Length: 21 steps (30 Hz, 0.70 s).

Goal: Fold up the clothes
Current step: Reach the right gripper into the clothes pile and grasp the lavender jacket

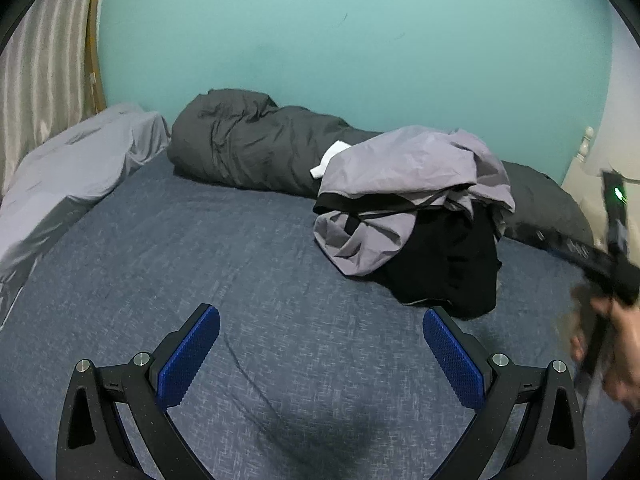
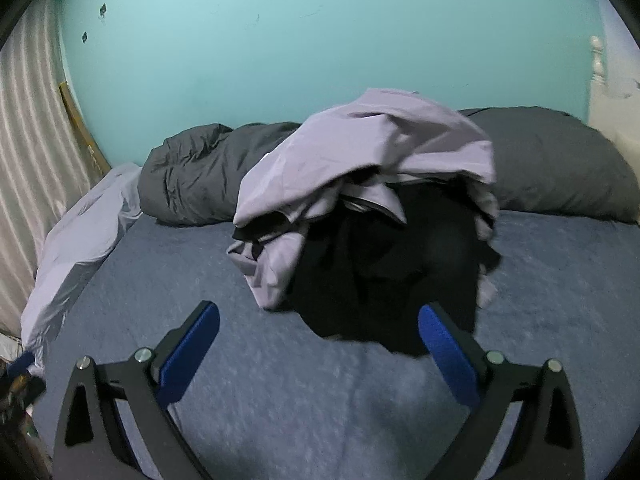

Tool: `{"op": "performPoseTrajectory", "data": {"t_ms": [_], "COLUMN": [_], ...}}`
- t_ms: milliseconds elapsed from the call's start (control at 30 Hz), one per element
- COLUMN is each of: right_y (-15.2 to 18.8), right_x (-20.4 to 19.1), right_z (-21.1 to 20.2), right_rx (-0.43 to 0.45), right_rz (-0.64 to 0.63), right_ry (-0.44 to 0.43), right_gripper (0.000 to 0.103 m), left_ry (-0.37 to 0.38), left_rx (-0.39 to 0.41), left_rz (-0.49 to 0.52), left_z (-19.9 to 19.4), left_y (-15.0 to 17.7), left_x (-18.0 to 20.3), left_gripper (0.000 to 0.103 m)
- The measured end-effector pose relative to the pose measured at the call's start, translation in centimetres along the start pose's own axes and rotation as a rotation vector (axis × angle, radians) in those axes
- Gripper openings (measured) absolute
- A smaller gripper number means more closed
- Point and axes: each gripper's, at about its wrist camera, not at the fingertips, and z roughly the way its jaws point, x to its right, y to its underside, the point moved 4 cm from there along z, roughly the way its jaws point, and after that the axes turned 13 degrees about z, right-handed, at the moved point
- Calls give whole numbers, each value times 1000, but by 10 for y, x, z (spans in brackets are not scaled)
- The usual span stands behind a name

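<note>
Nearest, the left gripper and the right gripper each hang over the blue-grey woven bedsheet with blue-padded jaws spread wide, gripping nothing. Beyond them, right of centre, sits the crumpled heap of lilac and black clothes, unfolded. Behind it a rolled dark grey quilt lies along the plain turquoise wall.

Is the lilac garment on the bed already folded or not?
Not folded. The lilac garment lies crumpled in a heap over black clothing, with loose, uneven edges.
</note>
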Motion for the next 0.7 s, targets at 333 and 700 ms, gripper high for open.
{"op": "performPoseTrajectory", "data": {"t_ms": [333, 700], "right_y": [-50, -88], "right_x": [-21, -15], "right_z": [111, 192], "right_rx": [-59, -64], "right_rz": [68, 147], "right_ry": [0, -18], "right_gripper": [100, 70], "left_ry": [19, 40], "left_rx": [-77, -107], "left_rz": [-19, -44], "left_z": [64, 92], "left_y": [2, 22], "left_x": [-26, -45], "left_gripper": [103, 103]}}
